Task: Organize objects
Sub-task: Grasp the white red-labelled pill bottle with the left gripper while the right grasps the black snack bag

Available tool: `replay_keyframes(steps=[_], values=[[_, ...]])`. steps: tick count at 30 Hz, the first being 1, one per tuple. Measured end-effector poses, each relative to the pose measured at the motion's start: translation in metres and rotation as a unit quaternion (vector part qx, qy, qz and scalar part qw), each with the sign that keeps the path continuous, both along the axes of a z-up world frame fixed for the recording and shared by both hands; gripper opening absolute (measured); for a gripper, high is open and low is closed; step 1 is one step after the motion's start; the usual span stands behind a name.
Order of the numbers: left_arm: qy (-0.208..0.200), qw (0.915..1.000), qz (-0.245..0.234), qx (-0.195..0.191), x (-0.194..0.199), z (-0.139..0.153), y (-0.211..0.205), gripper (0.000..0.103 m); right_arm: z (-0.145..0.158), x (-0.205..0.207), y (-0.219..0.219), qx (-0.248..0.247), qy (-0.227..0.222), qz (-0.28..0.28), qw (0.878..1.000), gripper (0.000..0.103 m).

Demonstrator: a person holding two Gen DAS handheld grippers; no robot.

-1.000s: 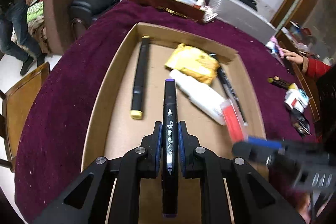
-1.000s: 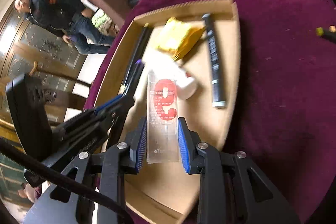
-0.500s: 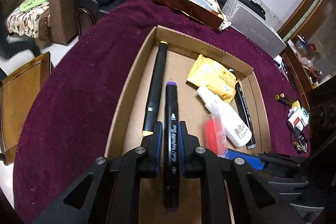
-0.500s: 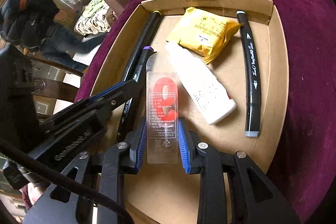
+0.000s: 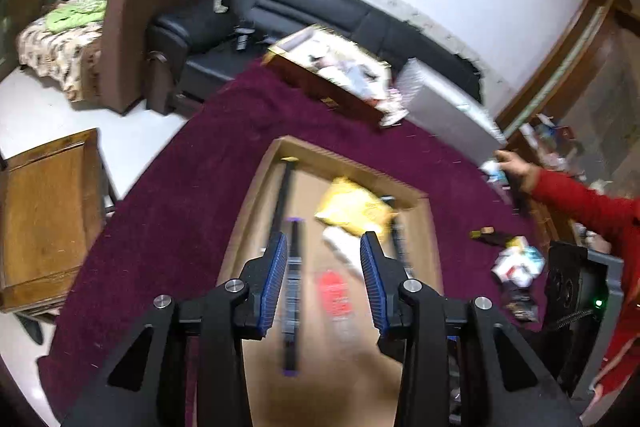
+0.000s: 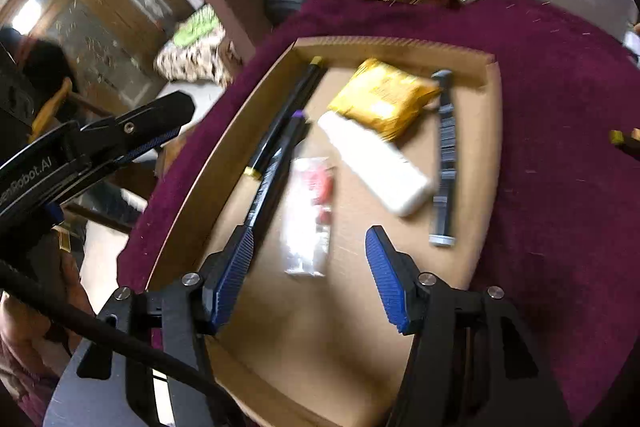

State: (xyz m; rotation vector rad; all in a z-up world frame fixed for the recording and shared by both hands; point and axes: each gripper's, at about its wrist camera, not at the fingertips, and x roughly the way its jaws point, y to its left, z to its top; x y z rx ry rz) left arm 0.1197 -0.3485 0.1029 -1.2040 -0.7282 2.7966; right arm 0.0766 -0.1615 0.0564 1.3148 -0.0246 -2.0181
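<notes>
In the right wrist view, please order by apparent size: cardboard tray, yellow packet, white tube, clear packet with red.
1. cardboard tray
2. white tube and yellow packet look alike; unranked
3. clear packet with red, though blurred

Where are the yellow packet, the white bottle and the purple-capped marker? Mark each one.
yellow packet (image 6: pixel 382 99): right wrist view, middle of its crinkled face.
white bottle (image 6: pixel 374 161): right wrist view, middle of its body.
purple-capped marker (image 5: pixel 292 291): left wrist view, blurred mid-barrel, lying in the box.
</notes>
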Motion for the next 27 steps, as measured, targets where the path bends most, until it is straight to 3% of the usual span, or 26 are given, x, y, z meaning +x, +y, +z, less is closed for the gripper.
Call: replay_keyframes(steps=[1,4,8,10,15,18,23,27], values=[[0.006,0.9999,-0.008,0.005,-0.001,0.004,0.006,0.034,0.005,0.0,0.013,-0.005,0.008,-0.009,1.0,0.058],[0.018,0.9984,-0.047,0.025,-0.007,0.009,0.042,0.058,0.016,-0.005,0.076,-0.018,0.042,-0.072,0.996,0.061],[-0.004,0.9912,-0.125,0.043,-0.036,-0.002,0.109,0.058,0.02,-0.02,0.163,-0.028,0.067,-0.17,0.983,0.063],[-0.015,0.9868,-0.154,0.048,-0.05,-0.009,0.142,0.058,0.019,-0.031,0.212,-0.027,0.08,-0.229,0.97,0.063],[-0.028,0.9754,-0.219,-0.002,-0.086,-0.025,0.228,0.058,0.017,-0.051,0.315,-0.058,0.08,-0.334,0.937,0.063],[-0.027,0.9667,-0.253,-0.031,-0.109,-0.034,0.276,0.058,0.016,-0.065,0.353,-0.074,0.082,-0.368,0.923,0.063],[-0.016,0.9573,-0.282,-0.064,-0.133,-0.046,0.33,0.058,0.006,-0.077,0.38,-0.104,0.077,-0.392,0.911,0.065],[-0.01,0.9454,-0.301,-0.124,-0.149,-0.057,0.362,0.058,-0.005,-0.086,0.386,-0.123,0.07,-0.394,0.908,0.065]])
